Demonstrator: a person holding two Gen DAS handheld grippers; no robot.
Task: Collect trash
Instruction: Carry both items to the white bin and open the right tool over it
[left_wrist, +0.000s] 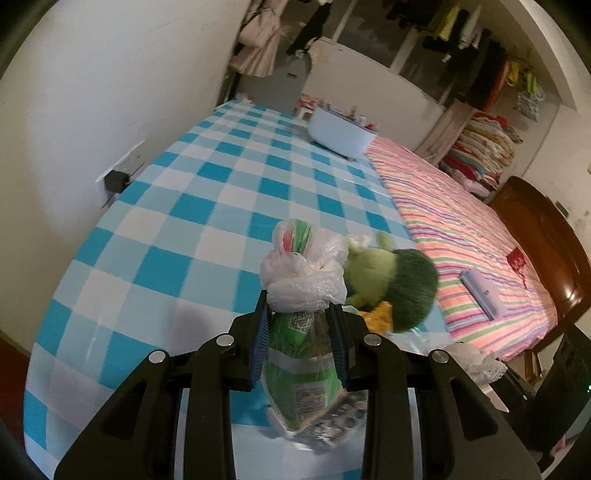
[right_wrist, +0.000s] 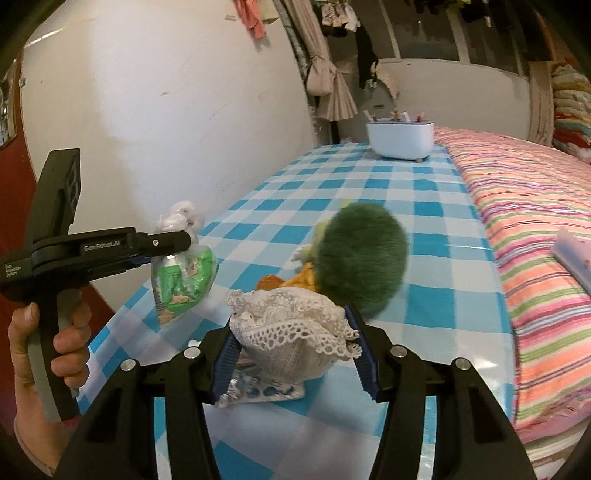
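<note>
Jaws of both grippers grip: left gripper (left_wrist: 300, 314) a tied trash bag (left_wrist: 301, 354), right gripper (right_wrist: 291, 350) a lace cloth (right_wrist: 291, 332); a foil wrapper (right_wrist: 258, 397) lies uncollected on the table (right_wrist: 424, 258)

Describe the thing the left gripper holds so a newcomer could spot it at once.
Start at the blue-checked tablecloth beside the striped bed. Above its near-left end the left gripper pinches a knotted clear plastic bag. Unlike the furry green toy, it holds green wrappers.

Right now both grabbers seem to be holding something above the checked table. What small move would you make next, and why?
Probably carry both loads away to a bin; none shows here. The left gripper is shut on the knotted plastic bag of wrappers, hanging clear of the checked table, and the right gripper clamps a white lace bundle.
</note>
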